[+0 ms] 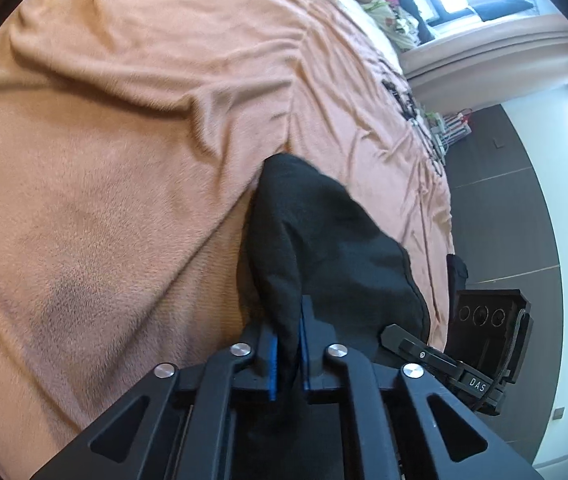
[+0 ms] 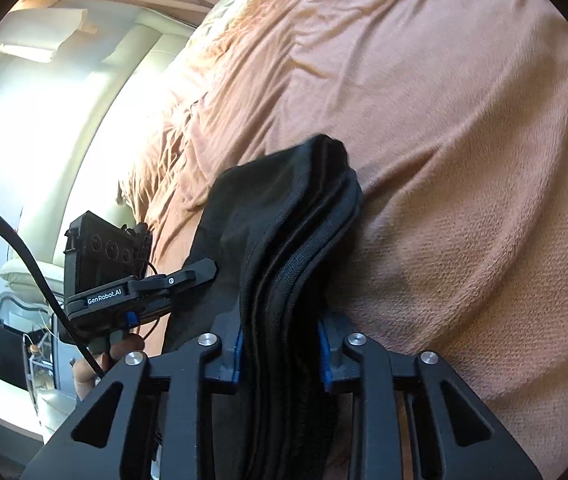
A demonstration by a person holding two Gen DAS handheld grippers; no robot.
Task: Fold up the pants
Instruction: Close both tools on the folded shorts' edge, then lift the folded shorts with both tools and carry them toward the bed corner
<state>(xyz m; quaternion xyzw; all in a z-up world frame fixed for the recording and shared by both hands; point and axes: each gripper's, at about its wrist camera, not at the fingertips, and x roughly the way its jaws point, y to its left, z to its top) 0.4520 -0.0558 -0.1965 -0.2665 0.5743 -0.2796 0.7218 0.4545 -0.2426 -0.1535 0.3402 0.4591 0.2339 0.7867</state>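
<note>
My left gripper [image 1: 287, 344] is pinched nearly together on a thin fold of the black knit pants [image 1: 323, 240]; the cloth passes between the two blue pads [image 1: 272, 364] and both press on it. My right gripper [image 2: 280, 344] is clamped on a much thicker part of the same pants [image 2: 284, 220], a stack of several layers with ribbed, stitched edges running up between the blue pads [image 2: 238, 356]. Its jaws stand wider than the left pair because of that bulk, and both pads bear on the fabric.

The pants rise from each gripper and slope away toward the far side, and their far end meets the peach fleece blanket [image 1: 104, 140] that covers the bed. The garment is matte, dark and soft, with a bound seam visible along its right edge in the left wrist view. The blanket has a short, brushed nap and lies in broad, soft ridges; farther off it shows finer creases.

In the left wrist view the right gripper's black body [image 1: 487, 328] appears at the near right, just beside the pants. In the right wrist view the left gripper's body [image 2: 108, 272] appears at the left, and a hand [image 2: 120, 350] grips its handle. A black cable [image 2: 16, 240] curves past it. A dark tiled floor [image 1: 503, 200] lies to the right of the bed.
</note>
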